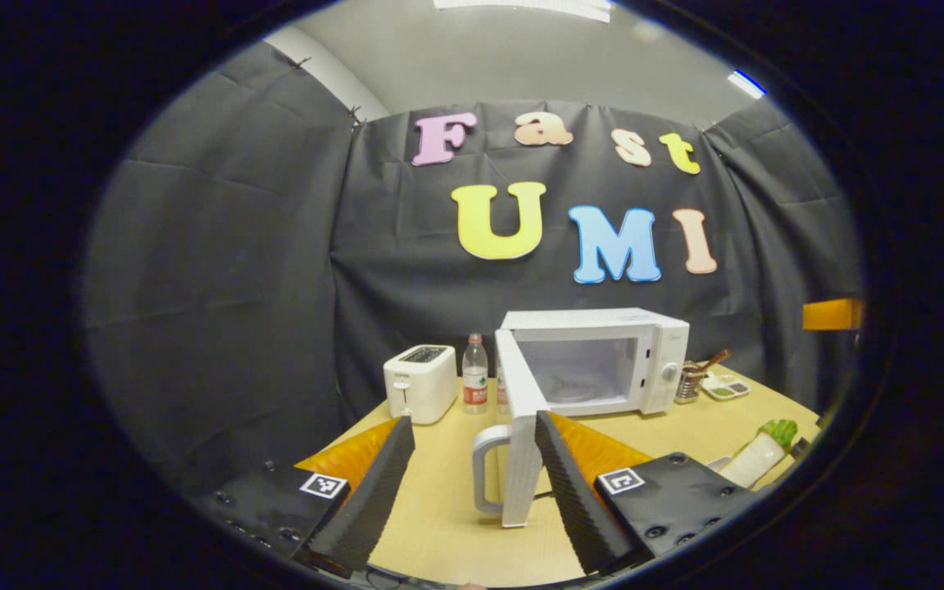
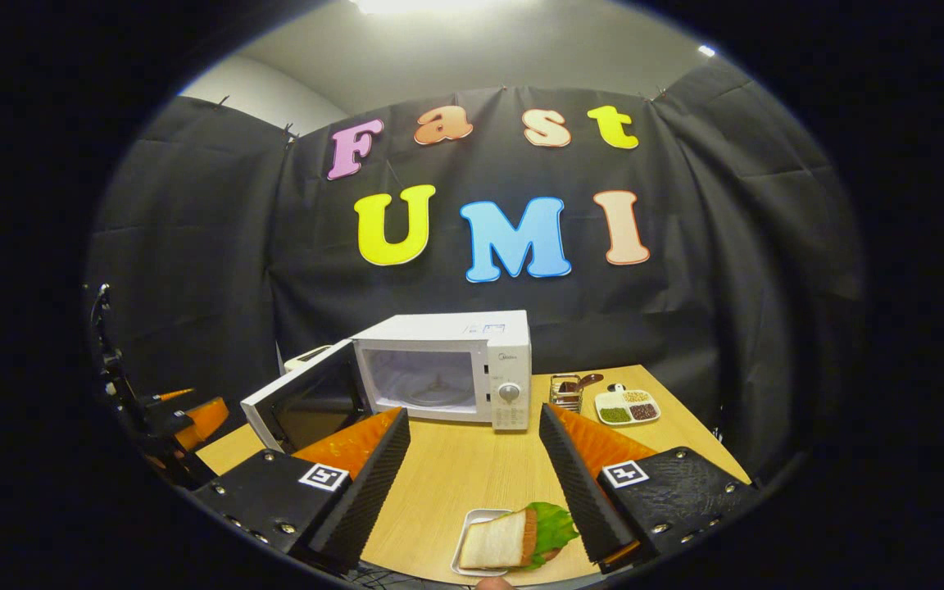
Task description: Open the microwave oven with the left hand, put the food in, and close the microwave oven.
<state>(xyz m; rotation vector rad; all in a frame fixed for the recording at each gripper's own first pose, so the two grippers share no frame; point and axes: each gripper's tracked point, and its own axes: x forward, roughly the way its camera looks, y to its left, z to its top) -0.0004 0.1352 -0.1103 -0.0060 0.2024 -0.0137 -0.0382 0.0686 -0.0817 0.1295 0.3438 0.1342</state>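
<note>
Left tool (image 1: 472,483) spread beside the open microwave door (image 1: 519,426); right tool (image 2: 472,483) spread above the sandwich (image 2: 513,538).

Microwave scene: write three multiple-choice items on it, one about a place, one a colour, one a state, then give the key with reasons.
1. Where does the sandwich lie?
A. inside the microwave
B. on a small tray on the table, between the right gripper's fingers
C. on the toaster

2. What colour is the toaster?
A. white
B. red
C. black

3. How does the microwave door stand?
A. shut
B. removed
C. swung open

Key: B, the right gripper frames it, jaws apart; A, its body is white; C, the microwave cavity shows.
</note>
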